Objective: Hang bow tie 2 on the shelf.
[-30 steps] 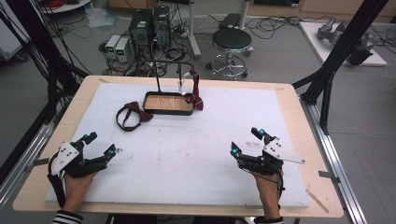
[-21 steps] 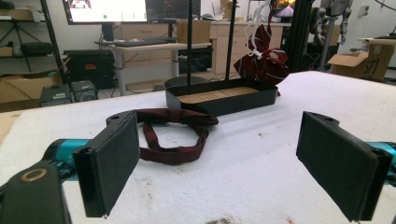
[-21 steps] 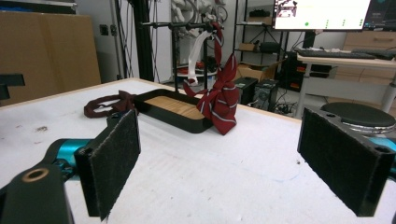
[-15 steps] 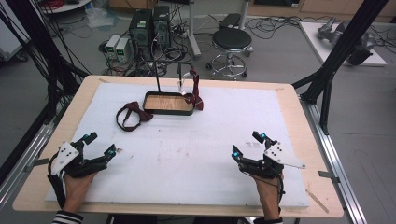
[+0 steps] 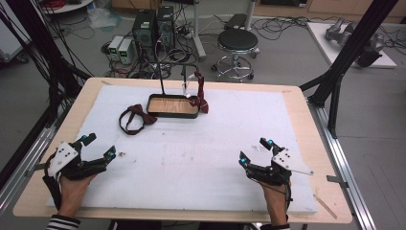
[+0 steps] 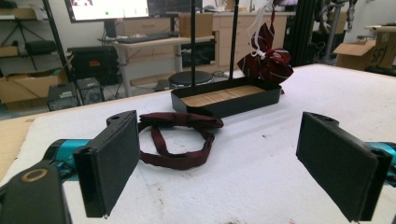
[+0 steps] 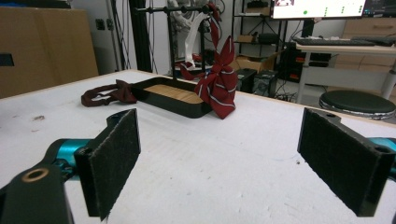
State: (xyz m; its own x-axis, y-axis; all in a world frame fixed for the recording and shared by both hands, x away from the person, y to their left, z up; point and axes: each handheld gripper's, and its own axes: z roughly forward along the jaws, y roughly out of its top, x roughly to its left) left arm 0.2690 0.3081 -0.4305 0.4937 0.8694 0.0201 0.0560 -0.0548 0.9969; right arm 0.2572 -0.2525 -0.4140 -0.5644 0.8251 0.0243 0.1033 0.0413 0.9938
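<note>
Left claw (image 5: 99, 146): open, empty, near table (image 5: 201, 163) edge.
Right claw (image 5: 253, 151): open, empty.
Bow tie (image 5: 135, 119): flat, beside tray (image 5: 173, 106).

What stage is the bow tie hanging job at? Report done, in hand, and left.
Done: the striped bow tie already hangs on the rack. In hand: nothing; the left tongs and right tongs sit open near the table's front edge. Left: the plain bow tie lies flat beside the rack, likely to be picked up and hung.
</note>
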